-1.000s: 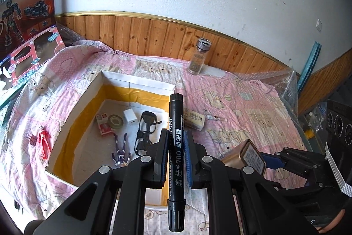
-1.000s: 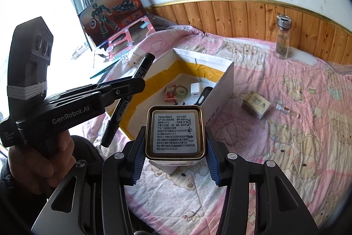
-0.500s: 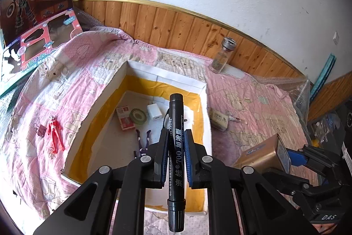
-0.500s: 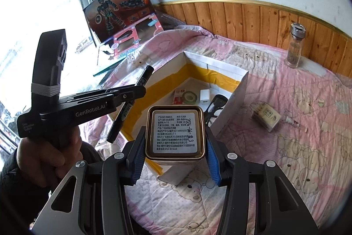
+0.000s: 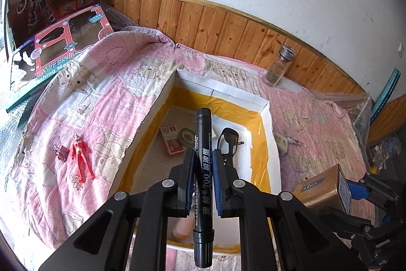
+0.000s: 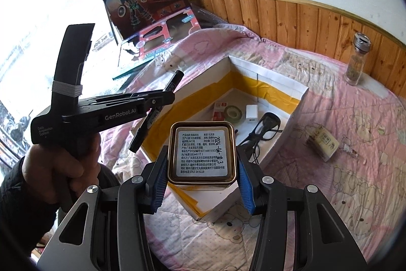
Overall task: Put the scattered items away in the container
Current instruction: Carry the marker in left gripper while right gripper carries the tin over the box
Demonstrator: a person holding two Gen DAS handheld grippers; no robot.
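We hold the slim black plastic marker pen clenched mid-barrel in our left gripper above the white, yellow-taped cardboard box — light, stiff, slippery — while our right gripper grips the rigid gold metal tin by its flat sides over the box's near corner.

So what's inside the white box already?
Inside the white box: a red-and-white packet, a tape roll, a white charger and black glasses. The marker and left gripper hide the near floor.
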